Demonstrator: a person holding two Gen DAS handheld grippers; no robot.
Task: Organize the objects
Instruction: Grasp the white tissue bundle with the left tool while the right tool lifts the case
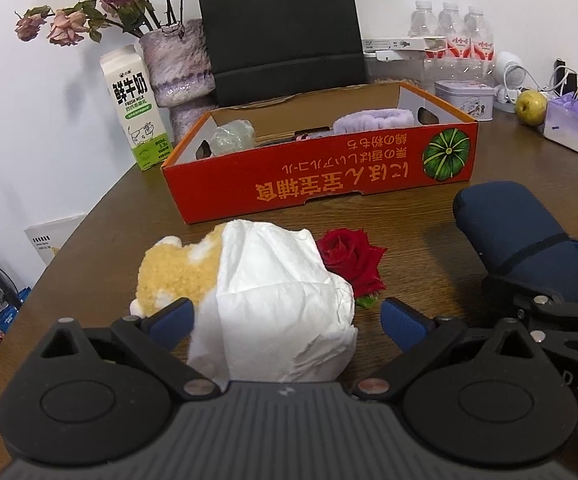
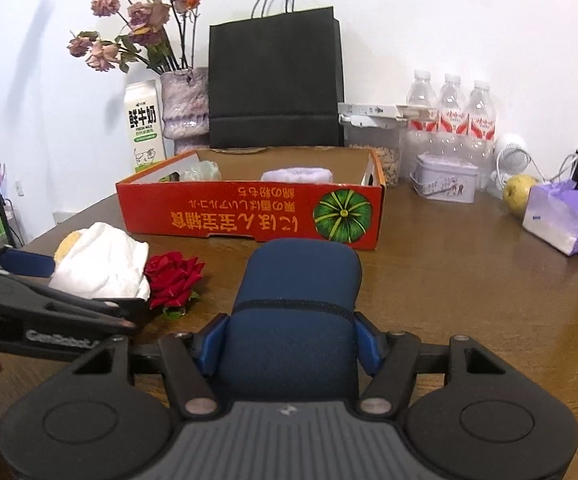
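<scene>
Left tongs point(image 1: 285, 320) gape wide around the soft, light crumpled white tissue wad point(image 1: 277, 304); right tongs point(image 2: 289, 344) clamp the squashy navy fabric pouch point(image 2: 297, 304) mid-body.

Right gripper point(image 2: 289, 344): blue fingers point(image 2: 211, 344) closed against both sides of navy pouch point(image 2: 295, 300); pouch extends forward beyond fingertips. Orange box point(image 2: 249, 216) ahead of fingertips, on wooden table point(image 2: 449, 300). Red rose point(image 2: 173, 280) left of fingers; white tissue bundle point(image 2: 101, 268) just beyond it. Left gripper body point(image 2: 29, 312) at far left. Purple tissue pack point(image 2: 561, 216) far right.
</scene>
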